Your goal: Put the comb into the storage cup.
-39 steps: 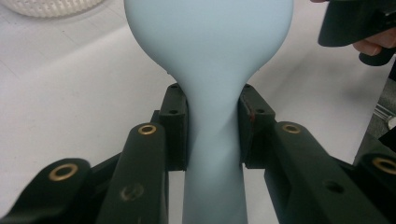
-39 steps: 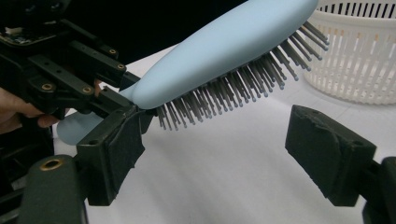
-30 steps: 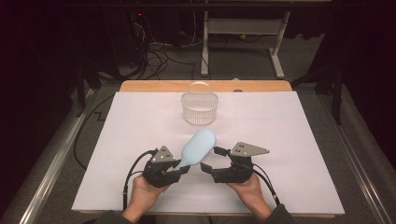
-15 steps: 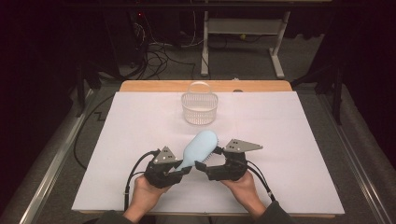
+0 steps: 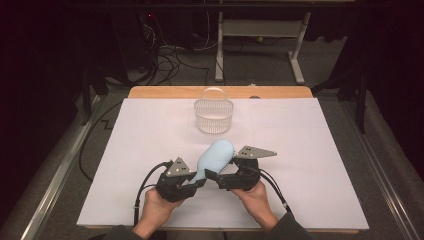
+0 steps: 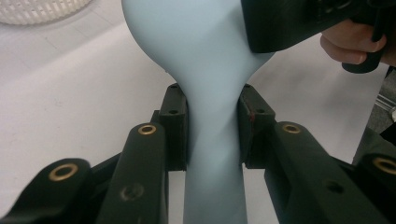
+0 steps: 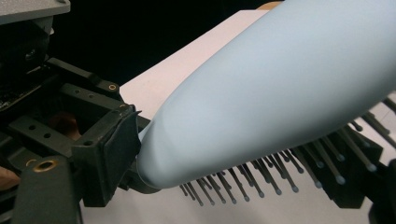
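A light blue hairbrush (image 5: 216, 155) hangs just above the white table sheet (image 5: 310, 145), head toward the far side. My left gripper (image 5: 199, 179) is shut on its narrow handle, and both pads (image 6: 175, 126) press the handle's sides in the left gripper view. My right gripper (image 5: 212, 176) comes in from the right, jaws on either side of the brush head (image 7: 280, 93). One pad (image 7: 112, 149) meets the head's smooth edge, while the other jaw sits behind the bristles (image 7: 280, 182). Whether they squeeze the head is unclear.
A white slatted basket (image 5: 213, 117) with a thin handle stands on the sheet beyond the brush. The table's wooden far edge (image 5: 165, 92) shows behind it. Cables trail back from both grippers toward the person's hands (image 5: 155, 210).
The right gripper has slid a little left, closer in on the brush head. The left gripper and the brush have stayed where they were.
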Tool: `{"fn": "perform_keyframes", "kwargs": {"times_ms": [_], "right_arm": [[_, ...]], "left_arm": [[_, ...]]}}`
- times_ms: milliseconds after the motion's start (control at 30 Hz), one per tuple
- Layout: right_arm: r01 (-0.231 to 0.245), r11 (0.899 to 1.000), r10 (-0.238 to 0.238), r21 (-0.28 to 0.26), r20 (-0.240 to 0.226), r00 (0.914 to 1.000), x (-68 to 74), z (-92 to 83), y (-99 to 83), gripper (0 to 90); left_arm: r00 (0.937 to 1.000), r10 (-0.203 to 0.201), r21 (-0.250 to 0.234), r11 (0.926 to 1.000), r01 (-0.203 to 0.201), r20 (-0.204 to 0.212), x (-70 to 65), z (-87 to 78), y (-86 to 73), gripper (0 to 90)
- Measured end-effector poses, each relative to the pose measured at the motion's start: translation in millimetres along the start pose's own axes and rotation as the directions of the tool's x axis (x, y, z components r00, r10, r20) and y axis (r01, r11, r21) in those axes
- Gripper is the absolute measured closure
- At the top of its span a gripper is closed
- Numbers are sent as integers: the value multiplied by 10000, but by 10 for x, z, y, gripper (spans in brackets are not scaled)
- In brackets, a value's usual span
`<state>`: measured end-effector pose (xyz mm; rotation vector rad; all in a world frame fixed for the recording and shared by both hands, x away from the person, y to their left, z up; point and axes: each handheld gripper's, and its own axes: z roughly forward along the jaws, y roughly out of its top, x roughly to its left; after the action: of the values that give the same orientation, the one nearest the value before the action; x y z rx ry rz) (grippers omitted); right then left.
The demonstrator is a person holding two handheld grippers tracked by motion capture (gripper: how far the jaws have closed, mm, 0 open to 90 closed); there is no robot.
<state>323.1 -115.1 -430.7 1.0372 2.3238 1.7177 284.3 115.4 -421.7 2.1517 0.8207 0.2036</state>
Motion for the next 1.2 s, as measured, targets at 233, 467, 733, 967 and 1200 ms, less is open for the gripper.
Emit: {"fn": "perform_keyframes", "kwargs": {"times_ms": [233,467,733,967,1200], "right_arm": [[-164,9999,164,48,-101,9998,2,2,29,228],[-184,9998,185,40,-299,9994,15,-11,72,294],[-270,9996,275,101,-530,9982,18,-34,133,362],[-448,9988,461,194,-771,9960,24,-42,194,417],[-723,9968,755,334,-1057,9915,19,-43,234,454]], "left_arm": [[9999,39,12,10000,-39,-99,2,-2,-2,672],[9999,10,-7,10000,-10,-154,7,-14,-4,672],[9997,53,0,10000,-53,-219,8,-19,-9,672],[9997,35,-20,10000,-35,-226,15,-29,-12,672],[9999,-41,-57,10000,41,-150,24,-48,-18,670]]}}
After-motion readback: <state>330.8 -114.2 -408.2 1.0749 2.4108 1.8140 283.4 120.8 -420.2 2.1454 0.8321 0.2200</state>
